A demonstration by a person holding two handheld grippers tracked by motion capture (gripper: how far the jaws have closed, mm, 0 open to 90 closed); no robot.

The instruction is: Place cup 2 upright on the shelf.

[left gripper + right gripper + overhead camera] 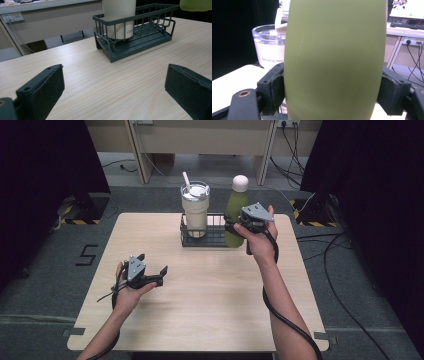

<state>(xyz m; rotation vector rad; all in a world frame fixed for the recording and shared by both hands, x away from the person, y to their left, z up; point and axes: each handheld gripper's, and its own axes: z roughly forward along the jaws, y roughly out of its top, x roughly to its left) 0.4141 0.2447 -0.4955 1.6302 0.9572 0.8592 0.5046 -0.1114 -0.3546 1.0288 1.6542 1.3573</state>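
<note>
- Green bottle (335,60) with a cream cap sits clamped between the jaws of the right gripper (239,226), at the right end of the dark wire basket (140,42).
- Cream tumbler (195,210) with a straw stands in the basket's left end.
- Left gripper (150,270) hovers over the wooden table (210,295), well apart from the basket, jaws wide and holding nothing.

Open tabletop (210,290) before wire rack (200,241); tumbler (195,210) inside.
</note>
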